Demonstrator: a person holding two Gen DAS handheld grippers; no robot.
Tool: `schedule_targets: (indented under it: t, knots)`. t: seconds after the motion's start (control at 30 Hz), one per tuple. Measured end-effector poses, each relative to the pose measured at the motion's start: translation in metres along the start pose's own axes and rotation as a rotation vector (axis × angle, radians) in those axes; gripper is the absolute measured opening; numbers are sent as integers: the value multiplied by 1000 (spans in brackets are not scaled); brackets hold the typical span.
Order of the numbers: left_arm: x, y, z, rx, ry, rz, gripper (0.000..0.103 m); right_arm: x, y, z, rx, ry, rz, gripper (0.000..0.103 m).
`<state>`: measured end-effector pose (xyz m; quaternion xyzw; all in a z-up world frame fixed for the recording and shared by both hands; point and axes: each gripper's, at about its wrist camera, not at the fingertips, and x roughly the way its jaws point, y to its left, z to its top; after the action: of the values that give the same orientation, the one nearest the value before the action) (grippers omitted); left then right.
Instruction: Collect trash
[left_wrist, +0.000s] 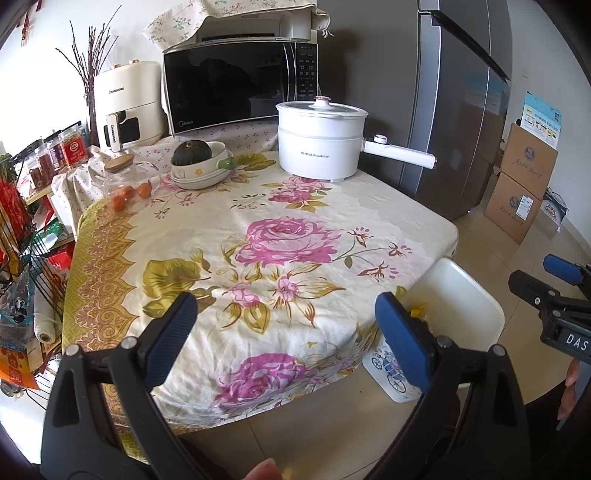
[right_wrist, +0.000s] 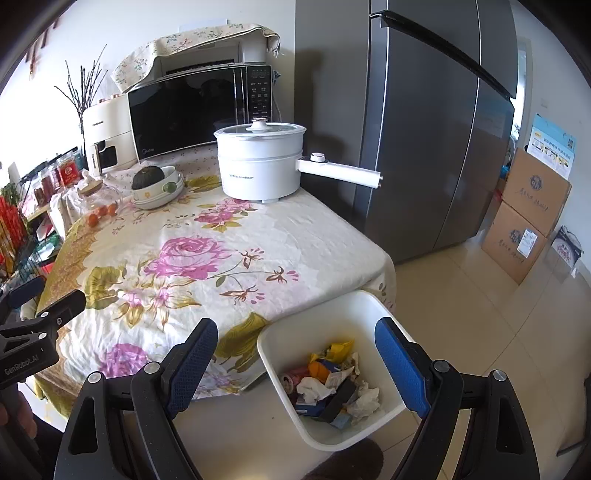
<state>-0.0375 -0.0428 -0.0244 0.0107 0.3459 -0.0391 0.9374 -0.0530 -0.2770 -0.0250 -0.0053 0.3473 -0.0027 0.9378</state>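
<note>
Left tongs (left_wrist: 284, 332): jaws stand wide, nothing between the blue pads; they hang over the near edge of the surface, pointing down at the cloth.
Right tongs (right_wrist: 295, 354): jaws stand wide, nothing gripped; they hang above the near rim of the trash bin, with the bin's contents showing between the two fingers.
Trash bin (right_wrist: 369, 306): white, square-mouthed, standing on the tiled floor just beside the near right corner of the surface; in the left wrist view a printed bicycle shows on its outer wall.
Trash (right_wrist: 332, 384): crumpled white paper, yellow and orange wrappers, a dark flat piece and blue scraps, all lying inside the bin.
Surface (left_wrist: 424, 229): covered by a cream cloth with pink roses and a yellow border; its middle carries no loose scraps.
Electric pot (left_wrist: 321, 144): white, lidded, long handle pointing right, at the far right of the surface.
Bowls (left_wrist: 201, 173): stacked, cream, with a dark green squash in the top one, left of the pot.
Glass jar (left_wrist: 120, 173): cork lid, at the far left edge, small orange fruits just beside it.
Microwave (left_wrist: 236, 85): against the far wall, a cream appliance to its left.
Refrigerator (right_wrist: 424, 129): grey, right of the surface.
Cardboard boxes (right_wrist: 528, 218): stacked on the floor, far right.
</note>
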Motion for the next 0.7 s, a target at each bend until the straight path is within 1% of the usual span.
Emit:
schedule_targets:
  t: [0.7]
  knots:
    - [0, -5, 1, 6, 5, -5, 97, 0, 0, 0, 0, 0, 0, 89]
